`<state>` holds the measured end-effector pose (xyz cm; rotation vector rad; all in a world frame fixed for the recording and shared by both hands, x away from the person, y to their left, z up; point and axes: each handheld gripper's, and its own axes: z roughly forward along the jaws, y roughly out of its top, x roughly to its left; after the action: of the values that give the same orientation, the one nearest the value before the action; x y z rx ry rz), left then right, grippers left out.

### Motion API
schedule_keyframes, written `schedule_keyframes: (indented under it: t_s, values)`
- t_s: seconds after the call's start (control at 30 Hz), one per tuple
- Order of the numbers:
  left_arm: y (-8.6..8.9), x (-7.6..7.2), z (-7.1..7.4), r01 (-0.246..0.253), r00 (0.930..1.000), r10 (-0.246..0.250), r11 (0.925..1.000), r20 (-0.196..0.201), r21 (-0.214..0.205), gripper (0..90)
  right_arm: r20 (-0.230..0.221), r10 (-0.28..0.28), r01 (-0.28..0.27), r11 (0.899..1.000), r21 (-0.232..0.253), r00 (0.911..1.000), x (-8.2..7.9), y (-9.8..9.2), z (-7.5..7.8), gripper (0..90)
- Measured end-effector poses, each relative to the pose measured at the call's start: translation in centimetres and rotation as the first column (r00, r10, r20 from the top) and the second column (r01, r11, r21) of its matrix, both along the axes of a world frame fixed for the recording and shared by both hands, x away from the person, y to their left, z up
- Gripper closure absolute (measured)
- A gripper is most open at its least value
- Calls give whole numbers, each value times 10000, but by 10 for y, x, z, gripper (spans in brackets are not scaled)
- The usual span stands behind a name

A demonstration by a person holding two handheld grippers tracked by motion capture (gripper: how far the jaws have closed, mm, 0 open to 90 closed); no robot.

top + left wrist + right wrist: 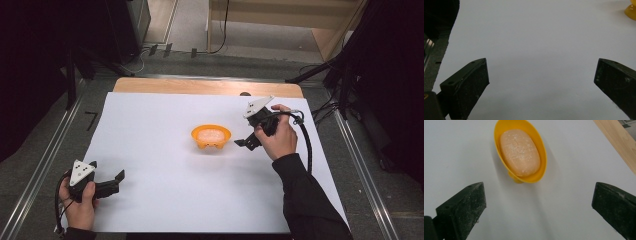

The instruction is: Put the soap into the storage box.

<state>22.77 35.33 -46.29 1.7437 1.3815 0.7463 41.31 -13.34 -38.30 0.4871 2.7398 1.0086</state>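
A pale oval bar of soap (519, 152) lies in the small yellow plastic dish (539, 142). The right gripper (539, 202), just beside it, is wide apart with nothing in it. The left gripper (541, 85) is also spread wide, far off.

We see a white sheet (165, 195) covering most of the table, with a strip of bare wooden tabletop (200, 86) left showing along its far edge. A small dark spot (245, 93) sits where wood meets sheet. Metal rails (45, 165) run down both sides of the table, over grey flooring. On that flooring to the left of the sheet we notice a small black L-shaped mark (92, 119). Beyond the table, cables (220, 35) trail across the floor toward a pale wooden frame (330, 30). Dark stand legs (320, 70) slant in at the far right, and black drapes close off both sides.
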Motion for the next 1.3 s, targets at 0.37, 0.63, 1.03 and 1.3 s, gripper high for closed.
schedule_keyframes:
  t_s: [0.37, 0.63, 1.03, 1.3]
  values:
    - [0, 0, 0, -7, 10000, 7, 10000, -6, 9, 0, -61, -99, 101, 9991, 423, 9999, -7, -18, -6, 0]
    - [0, 0, 0, -1, 10000, 1, 10000, -10, 23, 0, 72, -260, 256, 9981, 561, 9996, -14, -32, -9, 0]
    - [-1, 0, 0, 10, 10000, -10, 10000, -12, 53, 0, 209, -485, 466, 9955, 820, 9986, -26, -53, -21, 0]
    - [-1, 0, 0, 15, 10000, -15, 10000, -7, 68, 0, 48, -657, 648, 9922, 1063, 9978, -33, -64, -27, 0]
